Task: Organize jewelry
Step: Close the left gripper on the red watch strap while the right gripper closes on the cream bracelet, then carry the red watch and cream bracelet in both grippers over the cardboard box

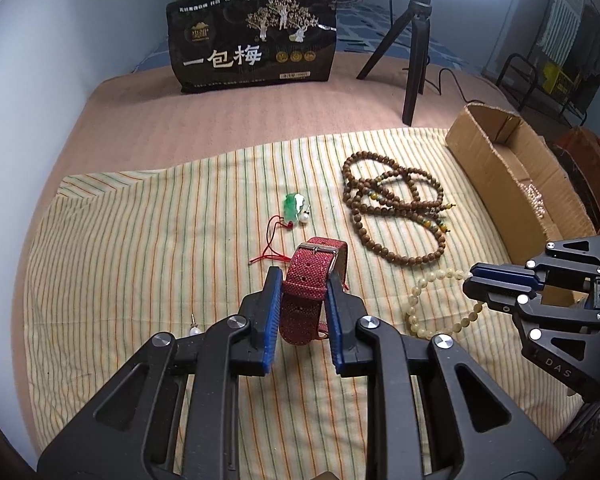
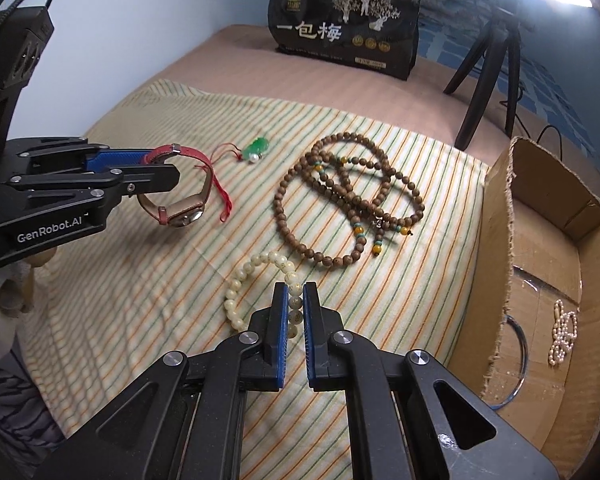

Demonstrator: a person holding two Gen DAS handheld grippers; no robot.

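My left gripper (image 1: 302, 280) is shut on the red strap of a wristwatch (image 1: 306, 292), which hangs just above the striped cloth (image 1: 140, 240). From the right wrist view the same watch (image 2: 180, 196) dangles from the left gripper (image 2: 162, 170), its face at the bottom. My right gripper (image 2: 295, 290) is shut on a cream bead bracelet (image 2: 244, 280), seen at the right in the left wrist view as the bracelet (image 1: 416, 300) in the right gripper (image 1: 474, 280). A brown bead necklace (image 2: 340, 196), a green jade pendant (image 1: 292, 206) on a red cord and a pearl earring (image 1: 305, 218) lie on the cloth.
An open cardboard box (image 2: 548, 248) stands at the right, holding a pearl strand (image 2: 562, 332) and a thin ring. A black snack bag (image 1: 252, 40) and a lamp tripod (image 1: 412, 52) stand at the back. Another pearl earring (image 1: 194, 326) lies left of my left gripper.
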